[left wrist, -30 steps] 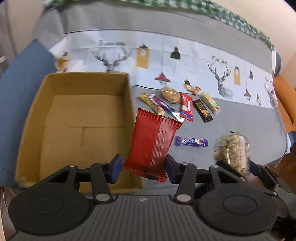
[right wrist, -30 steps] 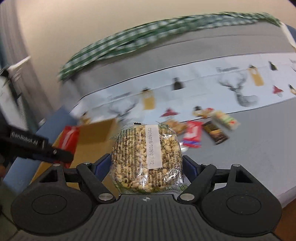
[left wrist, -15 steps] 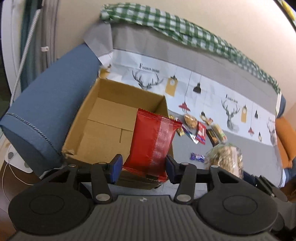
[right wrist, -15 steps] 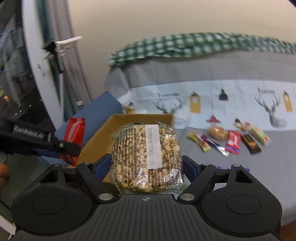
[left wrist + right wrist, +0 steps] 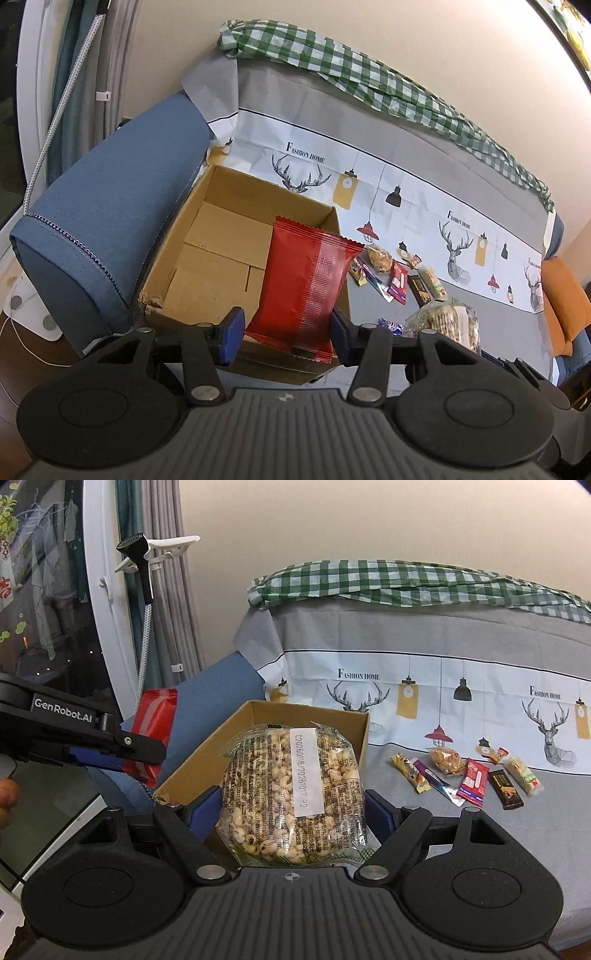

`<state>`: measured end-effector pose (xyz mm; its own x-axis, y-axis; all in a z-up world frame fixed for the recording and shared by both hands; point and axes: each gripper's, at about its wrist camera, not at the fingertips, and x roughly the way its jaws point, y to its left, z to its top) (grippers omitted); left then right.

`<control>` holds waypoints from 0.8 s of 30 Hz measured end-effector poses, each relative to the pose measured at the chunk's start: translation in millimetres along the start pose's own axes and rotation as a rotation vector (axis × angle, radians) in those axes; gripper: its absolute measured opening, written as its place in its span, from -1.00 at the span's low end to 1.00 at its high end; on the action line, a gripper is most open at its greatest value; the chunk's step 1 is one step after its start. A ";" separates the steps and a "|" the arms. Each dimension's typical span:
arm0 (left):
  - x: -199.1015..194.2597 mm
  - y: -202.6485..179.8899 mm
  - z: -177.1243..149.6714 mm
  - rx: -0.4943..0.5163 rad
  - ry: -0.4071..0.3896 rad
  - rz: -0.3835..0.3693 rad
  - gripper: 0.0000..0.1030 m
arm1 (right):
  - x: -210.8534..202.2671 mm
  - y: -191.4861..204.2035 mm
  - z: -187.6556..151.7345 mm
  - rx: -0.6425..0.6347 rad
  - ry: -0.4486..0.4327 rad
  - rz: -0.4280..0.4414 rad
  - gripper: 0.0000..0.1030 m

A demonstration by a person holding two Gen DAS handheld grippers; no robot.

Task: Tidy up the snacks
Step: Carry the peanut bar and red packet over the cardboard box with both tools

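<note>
My left gripper (image 5: 286, 328) is shut on a red snack packet (image 5: 308, 288), held upright in front of the open cardboard box (image 5: 221, 258) on the sofa seat. In the right wrist view my right gripper (image 5: 291, 812) is shut on a clear bag of puffed grain snack (image 5: 291, 794), held just before the same cardboard box (image 5: 354, 716). The left gripper (image 5: 110, 753) with its red packet (image 5: 155, 723) shows at the left there. The grain bag (image 5: 447, 325) appears at the lower right of the left wrist view. Several small wrapped snacks (image 5: 469, 779) lie on the grey cover right of the box.
A blue sofa armrest (image 5: 110, 229) stands left of the box. A green checked cloth (image 5: 406, 583) lies along the sofa back. An orange cushion (image 5: 565, 302) sits at the far right. A window and a hanging steamer head (image 5: 136, 554) are at the left.
Both grippers have drawn back and up from the sofa with their packets still held, and both rolled. The box now sits farther off and more of the wall and armrest shows.
</note>
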<state>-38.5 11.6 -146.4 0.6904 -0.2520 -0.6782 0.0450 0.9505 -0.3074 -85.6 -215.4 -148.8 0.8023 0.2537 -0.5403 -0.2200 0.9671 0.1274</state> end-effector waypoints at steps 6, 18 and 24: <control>11.1 8.4 6.3 -0.018 0.012 0.005 0.06 | 9.9 0.1 0.4 -0.004 0.025 -0.015 0.59; 39.1 13.0 27.7 0.010 0.023 0.065 0.06 | 34.2 7.3 14.2 -0.015 0.030 -0.015 0.59; 64.5 16.1 46.4 0.051 0.034 0.105 0.06 | 67.7 5.4 25.9 -0.031 0.049 -0.018 0.59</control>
<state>40.2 19.0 -164.2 0.6686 -0.1556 -0.7272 0.0108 0.9798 -0.1997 -18.1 -192.5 -163.1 0.7782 0.2346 -0.5826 -0.2239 0.9703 0.0917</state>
